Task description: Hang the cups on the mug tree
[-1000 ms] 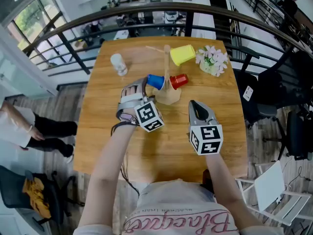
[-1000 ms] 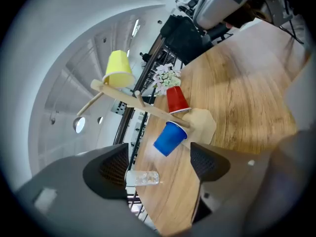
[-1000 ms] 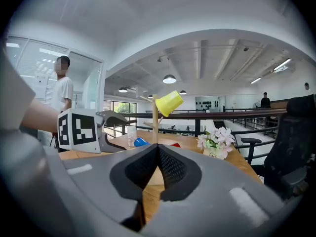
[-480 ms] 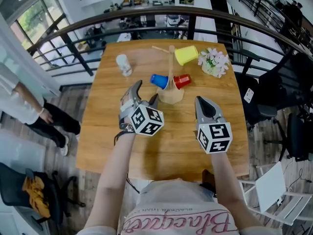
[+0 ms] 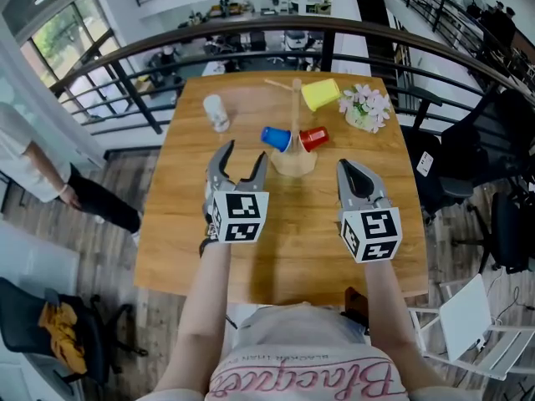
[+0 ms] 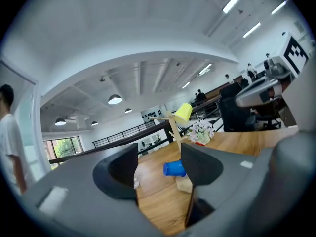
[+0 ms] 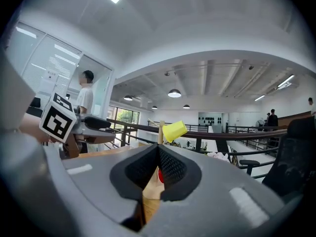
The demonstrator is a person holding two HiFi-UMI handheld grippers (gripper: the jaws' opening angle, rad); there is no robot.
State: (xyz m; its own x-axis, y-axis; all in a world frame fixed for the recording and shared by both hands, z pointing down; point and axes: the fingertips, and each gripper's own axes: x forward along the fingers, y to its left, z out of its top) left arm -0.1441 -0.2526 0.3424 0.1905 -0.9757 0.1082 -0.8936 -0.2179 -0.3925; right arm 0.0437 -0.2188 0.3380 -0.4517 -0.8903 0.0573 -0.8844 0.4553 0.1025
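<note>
The wooden mug tree (image 5: 294,128) stands at the table's far middle. A yellow cup (image 5: 321,94) hangs on its top right peg. A blue cup (image 5: 276,138) and a red cup (image 5: 313,138) sit sideways on low pegs, left and right of the trunk. A clear cup (image 5: 216,112) stands on the table at the far left. My left gripper (image 5: 242,159) is open and empty just short of the blue cup (image 6: 174,168); its jaws have just been closing. My right gripper (image 5: 347,167) is shut and empty, pointing at the tree and the red cup (image 7: 159,174).
A small pot of pale flowers (image 5: 364,107) stands right of the tree. The wooden table (image 5: 184,232) ends at a black railing (image 5: 125,86) behind it. A person (image 5: 33,165) walks on the floor at the left. Black chairs (image 5: 468,149) stand to the right.
Both grippers have drawn back from the tree toward me and risen. The left one rolled so its marker cube faces up and its jaws narrowed. The person at the left walked on.
</note>
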